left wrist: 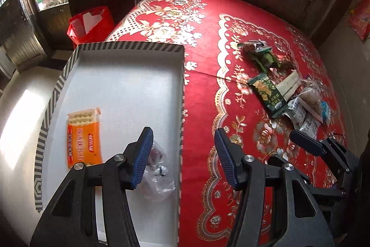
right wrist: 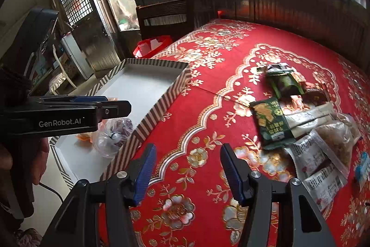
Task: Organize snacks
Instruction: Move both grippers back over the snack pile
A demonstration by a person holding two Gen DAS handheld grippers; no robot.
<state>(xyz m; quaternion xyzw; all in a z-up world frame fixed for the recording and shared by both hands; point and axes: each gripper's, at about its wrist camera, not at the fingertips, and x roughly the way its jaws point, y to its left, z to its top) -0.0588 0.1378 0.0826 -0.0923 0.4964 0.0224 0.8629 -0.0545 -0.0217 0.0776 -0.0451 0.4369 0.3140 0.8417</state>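
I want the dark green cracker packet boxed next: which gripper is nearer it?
Right. The right gripper hangs open just short of the green cracker packet; the left gripper straddles the striped box's wall.

Black left gripper (left wrist: 183,155) marked GenRobot.AI, ribbed blue pads, silver screws

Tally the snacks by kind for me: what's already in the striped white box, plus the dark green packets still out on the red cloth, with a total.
Orange cracker packet, in the striped white box: 1
Clear crumpled plastic bag, in the box: 1
Dark green packets, on the cloth: 2
Total: 4
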